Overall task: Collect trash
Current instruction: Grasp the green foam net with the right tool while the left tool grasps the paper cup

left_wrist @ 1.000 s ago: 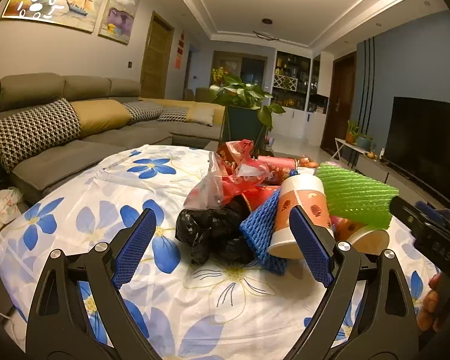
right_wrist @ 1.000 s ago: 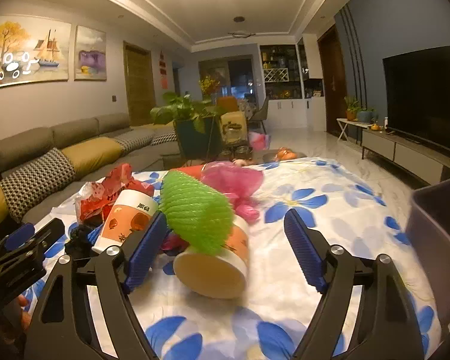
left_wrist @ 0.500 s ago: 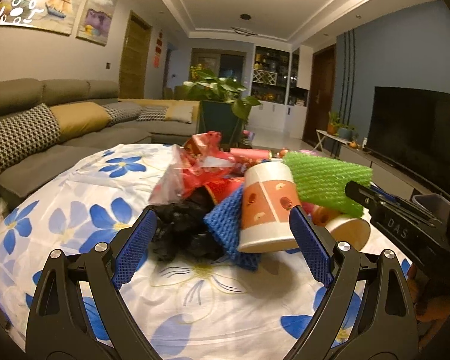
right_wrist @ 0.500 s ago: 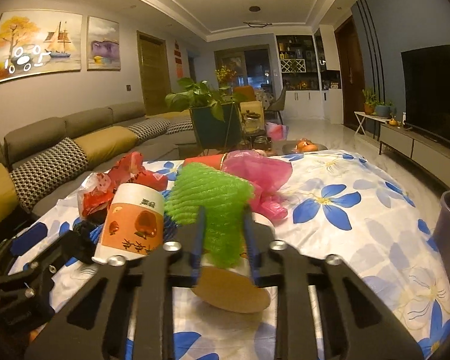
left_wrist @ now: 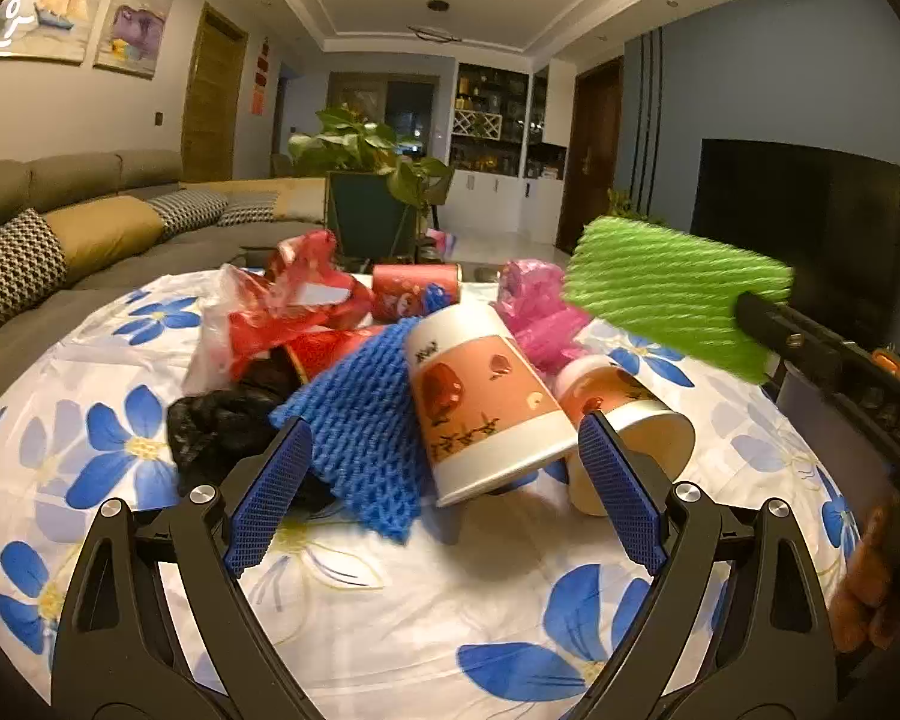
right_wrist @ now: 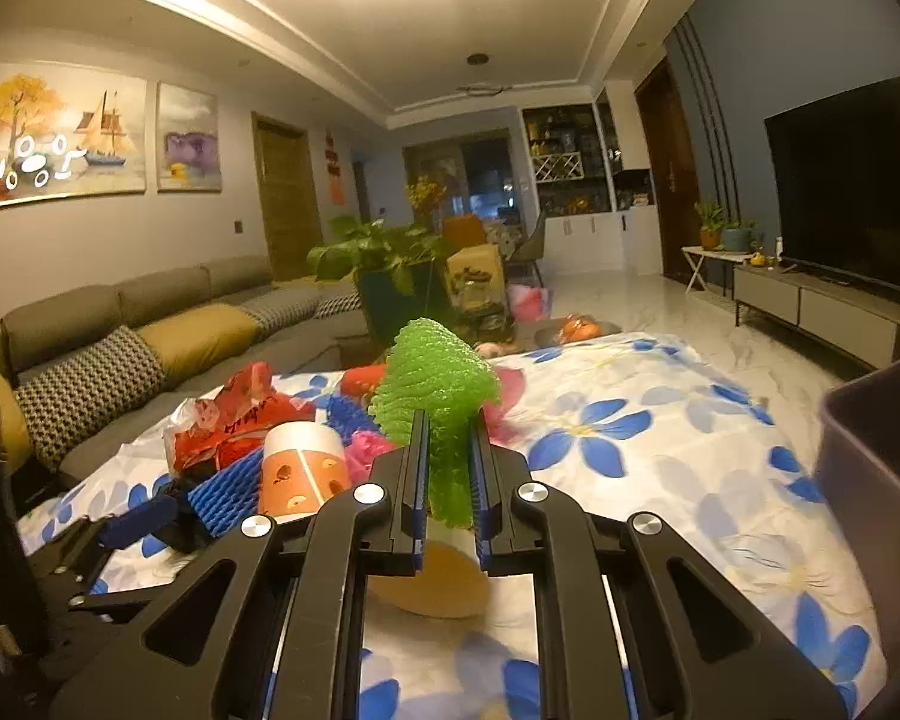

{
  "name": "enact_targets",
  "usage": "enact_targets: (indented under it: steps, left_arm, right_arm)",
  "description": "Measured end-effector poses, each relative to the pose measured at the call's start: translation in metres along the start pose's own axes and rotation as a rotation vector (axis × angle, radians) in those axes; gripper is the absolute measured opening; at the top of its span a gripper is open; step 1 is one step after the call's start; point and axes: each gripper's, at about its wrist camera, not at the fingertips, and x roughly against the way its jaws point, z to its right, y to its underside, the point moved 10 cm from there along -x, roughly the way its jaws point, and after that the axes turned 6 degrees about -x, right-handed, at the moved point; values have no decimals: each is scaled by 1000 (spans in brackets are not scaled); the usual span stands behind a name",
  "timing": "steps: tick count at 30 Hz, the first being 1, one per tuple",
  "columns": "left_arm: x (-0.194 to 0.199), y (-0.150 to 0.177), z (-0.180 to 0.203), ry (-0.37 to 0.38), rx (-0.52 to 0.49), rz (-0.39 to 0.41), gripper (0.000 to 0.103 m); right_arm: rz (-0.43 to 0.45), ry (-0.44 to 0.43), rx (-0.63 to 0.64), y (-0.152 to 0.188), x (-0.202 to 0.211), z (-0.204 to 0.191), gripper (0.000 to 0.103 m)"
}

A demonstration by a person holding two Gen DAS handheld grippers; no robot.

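A trash pile lies on the flowered tablecloth (left_wrist: 390, 612): a blue foam net (left_wrist: 360, 420), a tipped paper cup (left_wrist: 486, 402), a second cup (left_wrist: 624, 414), a black bag (left_wrist: 222, 426), red wrappers (left_wrist: 294, 312), a pink bag (left_wrist: 540, 312). My left gripper (left_wrist: 444, 498) is open and empty, its fingers either side of the blue net and tipped cup. My right gripper (right_wrist: 448, 468) is shut on a green foam net (right_wrist: 435, 384), held above the pile; the net also shows in the left wrist view (left_wrist: 672, 300).
A dark bin (right_wrist: 876, 480) stands at the table's right edge. A grey sofa (right_wrist: 138, 324) runs along the left, a potted plant (left_wrist: 372, 180) stands behind the table, and a TV (right_wrist: 852, 180) is on the right wall.
My right gripper closed on the green foam net and lifted it off the cup. My left gripper moved closer to the pile, staying open.
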Motion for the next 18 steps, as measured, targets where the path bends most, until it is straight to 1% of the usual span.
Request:
enact_targets:
  steps: [5, 10, 13, 14, 16, 18]
  left_arm:
    - [-8, -3, 7, 9, -3, -8, 89]
    - [-7, 7, -2, 13, 19, -28, 88]
    - [0, 10, -5, 15, 27, -29, 86]
    - [1, 11, -5, 15, 24, -30, 84]
    - [0, 14, -1, 15, 4, -42, 77]
    - [-5, 18, 4, 16, -19, -68, 67]
  right_arm:
    - [35, 14, 1, -4, 20, 8, 13]
    - [43, 19, -19, -5, 32, 15, 13]
    - [42, 20, -37, -6, 34, 20, 13]
    - [41, 21, -41, -5, 35, 20, 13]
    - [36, 20, -45, -4, 36, 21, 13]
    - [33, 17, -49, -3, 37, 21, 13]
